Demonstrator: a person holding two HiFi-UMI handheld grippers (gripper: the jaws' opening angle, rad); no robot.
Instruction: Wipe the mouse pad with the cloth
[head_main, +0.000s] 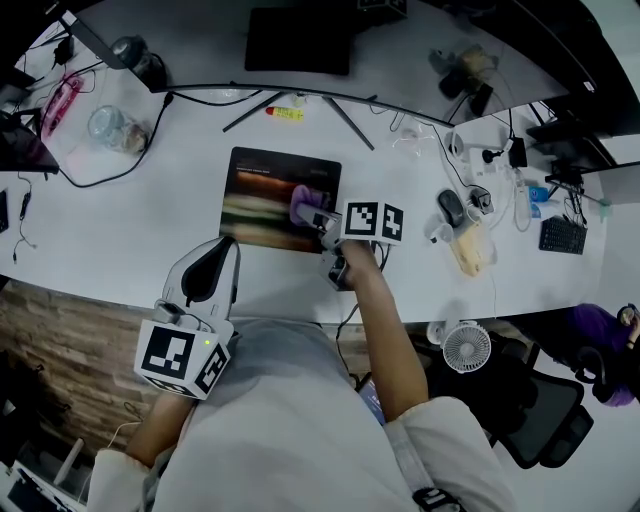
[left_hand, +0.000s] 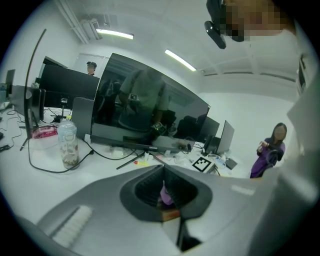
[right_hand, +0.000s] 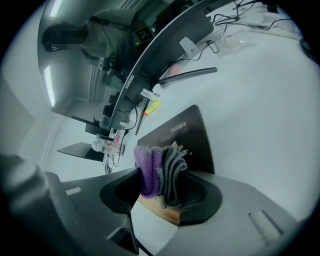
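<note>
Currently, far left on the white desk (head_main: 150, 225): a clear plastic jar (head_main: 108, 127) with a black cable (head_main: 120, 178) looping by it. Left gripper (head_main: 226, 250) at the near edge, jaws together, empty. Mouse pad (head_main: 262, 185) at centre: dark, flat, rectangular. Right gripper (head_main: 319, 219) clamps a folded purple-and-grey knit cloth (head_main: 303, 200) over the pad's right part. Further right: a black mouse (head_main: 451, 207).

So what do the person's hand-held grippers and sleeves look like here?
The left hand-held gripper and right hand-held gripper have smooth grey shells with dark ribbed jaw recesses. Each carries a white cube of black square markers, left cube and right cube. The sleeves are pale, stopping near the elbow.
</note>
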